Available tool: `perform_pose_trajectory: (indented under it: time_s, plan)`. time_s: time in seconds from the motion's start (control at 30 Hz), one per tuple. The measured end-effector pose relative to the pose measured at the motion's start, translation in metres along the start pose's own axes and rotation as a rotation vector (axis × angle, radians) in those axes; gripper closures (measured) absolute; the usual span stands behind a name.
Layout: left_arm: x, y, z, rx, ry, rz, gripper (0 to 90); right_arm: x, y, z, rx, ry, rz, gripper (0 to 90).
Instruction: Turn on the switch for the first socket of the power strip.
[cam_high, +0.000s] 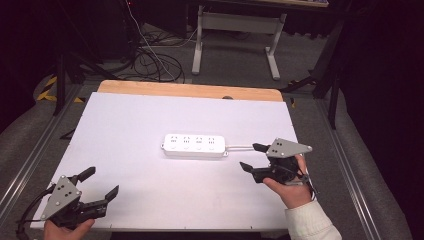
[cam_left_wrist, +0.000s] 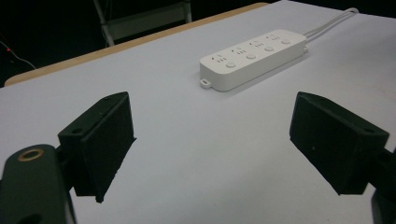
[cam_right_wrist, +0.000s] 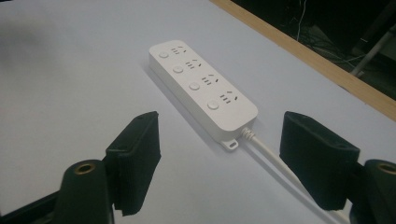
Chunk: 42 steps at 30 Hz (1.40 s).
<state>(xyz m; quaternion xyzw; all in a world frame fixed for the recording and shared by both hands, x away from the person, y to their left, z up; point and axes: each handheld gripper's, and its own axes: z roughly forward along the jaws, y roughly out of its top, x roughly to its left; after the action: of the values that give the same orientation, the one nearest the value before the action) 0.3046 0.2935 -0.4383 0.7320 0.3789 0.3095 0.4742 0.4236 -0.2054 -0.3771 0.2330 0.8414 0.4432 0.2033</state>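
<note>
A: Where's the power strip (cam_high: 194, 145)?

B: Flat on the white sheet (cam_high: 130, 125) over the bench, about the middle and a little toward the right edge. Its long axis runs left to right, parallel to the bench's far wooden edge (cam_high: 190, 90), with the white cable (cam_high: 239, 146) leaving its right end.

A: What do the gripper views add?

B: Detail — the right gripper view shows four round buttons, each beside a socket group, and a small mounting tab by the cable; the left gripper view shows the tab at the opposite end. The high view alone shows the floor cables (cam_high: 150, 60) and a white table frame (cam_high: 235, 35) beyond the bench.

A: And the grippers?

B: The left gripper (cam_high: 101, 184) sits at the near left corner, jaws spread wide on nothing. The right gripper (cam_high: 252, 156) — near the right edge, just off the strip's cable end — is likewise spread and empty.
</note>
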Motion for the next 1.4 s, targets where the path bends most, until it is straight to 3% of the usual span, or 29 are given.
perform_pose_trajectory:
  time_s: [0.6,0.87,0.97,1.4]
  plan:
    - [0.001,0.000,0.000,0.004,0.003,0.002,14.7,-0.006,0.032,0.032,0.024,0.025,-0.023,30.1]
    - [0.001,-0.001,0.000,0.004,-0.001,-0.007,14.8,-0.009,0.038,0.046,0.033,0.029,-0.018,30.7]
    - [0.002,-0.001,0.000,0.004,0.000,-0.005,14.8,-0.014,0.039,0.052,0.031,0.052,0.001,35.2]
    - [0.002,-0.001,0.001,0.010,-0.004,-0.004,14.8,-0.018,0.044,0.067,0.061,0.034,-0.026,44.5]
